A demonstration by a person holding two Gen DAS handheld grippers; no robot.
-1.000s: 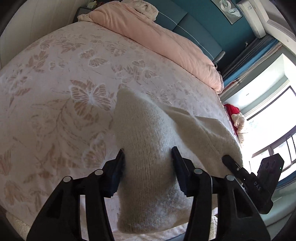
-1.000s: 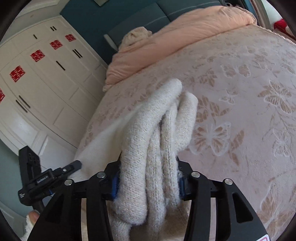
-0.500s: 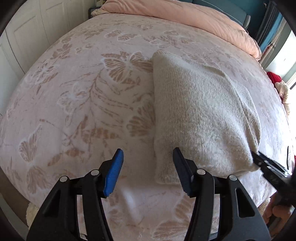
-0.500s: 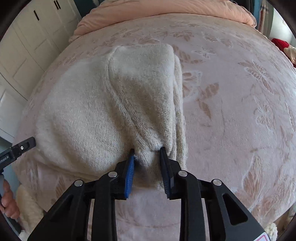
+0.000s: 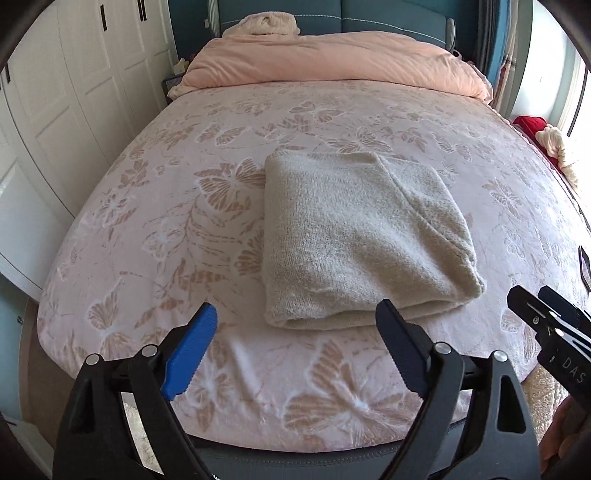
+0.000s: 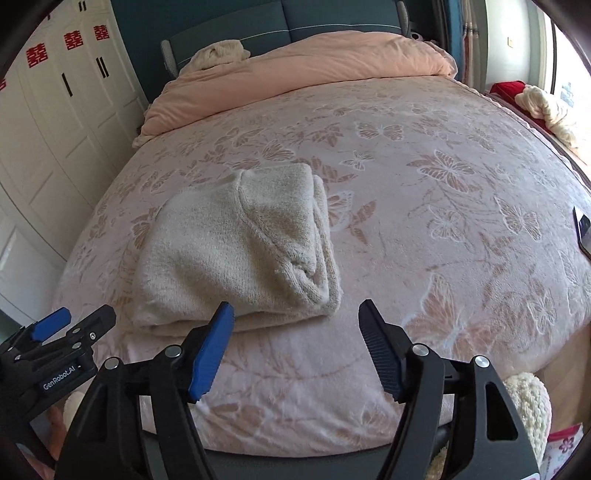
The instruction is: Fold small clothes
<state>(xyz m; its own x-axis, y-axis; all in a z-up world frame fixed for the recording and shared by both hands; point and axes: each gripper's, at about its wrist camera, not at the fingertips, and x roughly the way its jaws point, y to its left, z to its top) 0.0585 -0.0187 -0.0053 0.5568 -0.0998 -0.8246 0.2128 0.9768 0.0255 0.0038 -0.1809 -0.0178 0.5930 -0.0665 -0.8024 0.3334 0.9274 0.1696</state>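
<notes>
Cream knit garment (image 5: 354,236) on pink butterfly-patterned bed (image 5: 184,229); peach duvet (image 5: 332,62), white wardrobe (image 5: 74,92), teal headboard (image 5: 388,18).

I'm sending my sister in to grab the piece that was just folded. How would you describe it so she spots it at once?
Look at the big bed with the pink butterfly-patterned cover. Near its foot end lies a cream knit sweater, folded into a thick rectangle. Unlike the peach duvet bunched at the headboard, it is fuzzy, off-white and lies alone mid-bed.
</notes>
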